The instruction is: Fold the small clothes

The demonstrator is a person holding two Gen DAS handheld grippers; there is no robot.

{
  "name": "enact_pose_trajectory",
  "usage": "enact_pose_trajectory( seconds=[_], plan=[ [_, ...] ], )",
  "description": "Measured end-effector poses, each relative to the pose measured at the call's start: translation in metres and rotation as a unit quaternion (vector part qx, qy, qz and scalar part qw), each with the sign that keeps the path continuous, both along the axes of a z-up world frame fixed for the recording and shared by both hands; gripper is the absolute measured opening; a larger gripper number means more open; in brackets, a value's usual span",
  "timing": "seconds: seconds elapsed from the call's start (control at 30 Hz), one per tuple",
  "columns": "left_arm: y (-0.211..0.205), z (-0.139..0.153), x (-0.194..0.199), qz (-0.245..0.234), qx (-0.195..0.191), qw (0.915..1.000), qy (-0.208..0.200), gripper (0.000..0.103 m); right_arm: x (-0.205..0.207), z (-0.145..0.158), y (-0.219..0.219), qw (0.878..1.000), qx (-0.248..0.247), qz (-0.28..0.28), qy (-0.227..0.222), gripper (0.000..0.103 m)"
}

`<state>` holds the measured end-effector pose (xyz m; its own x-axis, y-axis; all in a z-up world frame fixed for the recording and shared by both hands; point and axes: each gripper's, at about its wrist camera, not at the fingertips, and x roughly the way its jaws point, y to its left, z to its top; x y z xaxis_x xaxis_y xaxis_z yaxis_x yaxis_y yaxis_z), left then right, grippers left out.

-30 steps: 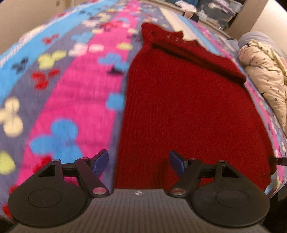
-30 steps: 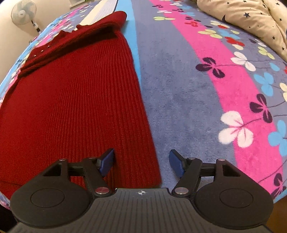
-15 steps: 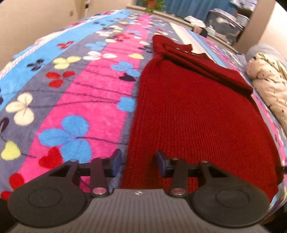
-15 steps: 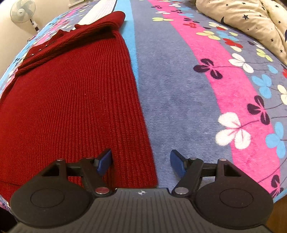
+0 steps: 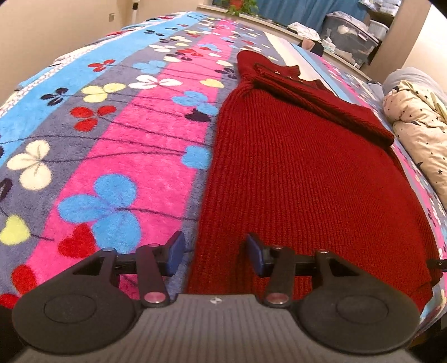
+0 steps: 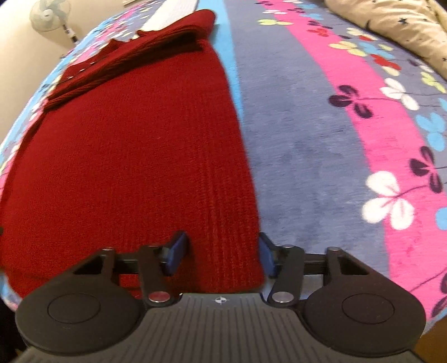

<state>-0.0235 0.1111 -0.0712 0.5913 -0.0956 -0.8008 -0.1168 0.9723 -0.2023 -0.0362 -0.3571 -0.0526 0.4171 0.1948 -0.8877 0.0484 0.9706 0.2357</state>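
Red knitted sweater (image 5: 301,178) spread flat on a bed, over a fleece blanket (image 5: 134,145) striped pink, grey and blue with clover and heart shapes. Sleeves folded across the upper part near the collar; hem nearest both cameras.

Left tongs (image 5: 213,255) at the sweater's near left corner, pointing steeply down. Blue pads partly apart, having just been closing. Sweater's left edge lies between them: left pad (image 5: 174,252) over the blanket just beside that edge, right pad over the knit. Hard to tell whether the pads press on the fabric; a gap shows on each side.

Right tongs (image 6: 222,254) at the near right corner, likewise angled steeply down, jaws just narrowed. A strip of the sweater's right edge fills the space between the pads: left pad (image 6: 176,251) against the knit, right pad touching the very edge beside the grey stripe. Fabric seemingly pinched there.

Cream star-print quilt (image 5: 419,131) bunched at the bed's right side. Standing fan (image 6: 47,16) by the wall, upper left of the right wrist view.
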Motion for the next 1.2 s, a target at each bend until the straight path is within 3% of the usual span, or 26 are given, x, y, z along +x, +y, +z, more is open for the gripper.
enact_pose_trajectory(
  seconds=[0.03, 0.07, 0.1, 0.2, 0.3, 0.37, 0.43, 0.47, 0.57, 0.67, 0.7, 0.73, 0.77, 0.8, 0.97, 1.1, 1.2],
  plan=[
    [0.0, 0.001, -0.001, -0.001, -0.002, 1.0, -0.003, 0.046, 0.0, 0.0, 0.001, 1.0, 0.004, 0.005, -0.001, 0.039],
    [0.0, 0.002, -0.001, -0.005, -0.009, 0.9999, -0.007, 0.031, -0.001, 0.001, 0.001, 1.0, 0.014, 0.009, -0.003, 0.025],
    [0.001, 0.003, -0.002, -0.006, -0.015, 0.9998, -0.012, 0.024, -0.001, 0.002, 0.0, 1.0, 0.027, 0.01, -0.006, 0.022],
    [0.006, 0.012, -0.007, -0.007, -0.04, 0.9983, -0.04, 0.014, -0.004, 0.009, -0.005, 0.998, 0.054, 0.0, -0.026, 0.021],
    [0.009, 0.016, -0.008, -0.012, -0.072, 0.9962, -0.048, 0.015, -0.007, 0.015, -0.012, 0.996, 0.081, -0.012, -0.041, 0.021],
    [0.009, 0.012, -0.005, -0.011, -0.08, 0.9963, -0.031, 0.017, -0.007, 0.016, -0.014, 0.995, 0.085, -0.015, -0.041, 0.021],
    [0.008, 0.006, -0.002, -0.006, -0.076, 0.997, -0.01, 0.027, -0.006, 0.014, -0.013, 0.996, 0.079, -0.013, -0.035, 0.021],
    [0.007, 0.002, 0.001, -0.004, -0.072, 0.9974, 0.007, 0.037, -0.005, 0.011, -0.013, 0.997, 0.075, -0.012, -0.03, 0.024],
    [0.003, -0.001, 0.002, -0.009, -0.061, 0.998, 0.014, 0.041, -0.003, 0.006, -0.009, 0.998, 0.056, -0.015, -0.014, 0.029],
    [-0.001, -0.001, 0.002, -0.017, -0.053, 0.9984, 0.011, 0.041, -0.002, 0.0, -0.005, 0.999, 0.053, -0.009, 0.003, 0.033],
    [-0.001, 0.0, 0.002, -0.018, -0.05, 0.9985, 0.009, 0.036, -0.002, -0.001, -0.002, 0.999, 0.049, -0.003, 0.006, 0.033],
    [-0.001, 0.001, 0.001, -0.018, -0.049, 0.9986, 0.005, 0.029, -0.002, -0.002, 0.001, 0.999, 0.044, 0.004, 0.005, 0.033],
    [0.0, 0.002, -0.001, -0.019, -0.053, 0.9984, -0.003, 0.013, -0.002, -0.001, 0.004, 0.999, 0.04, 0.014, 0.003, 0.032],
    [0.002, 0.005, -0.002, -0.02, -0.058, 0.998, -0.013, 0.013, -0.003, 0.001, 0.005, 0.999, 0.04, 0.02, -0.003, 0.023],
    [0.0, 0.017, -0.007, -0.031, -0.078, 0.9951, -0.053, 0.013, -0.006, 0.017, -0.007, 0.994, 0.092, -0.003, -0.054, 0.021],
    [0.001, 0.002, 0.002, -0.031, -0.099, 0.9946, 0.0, 0.02, -0.003, 0.008, -0.008, 0.997, 0.074, -0.021, -0.027, 0.023],
    [0.0, -0.002, 0.006, -0.029, -0.089, 0.9955, 0.015, 0.026, 0.0, -0.002, 0.0, 0.998, 0.061, -0.01, 0.003, 0.028]
  ],
)
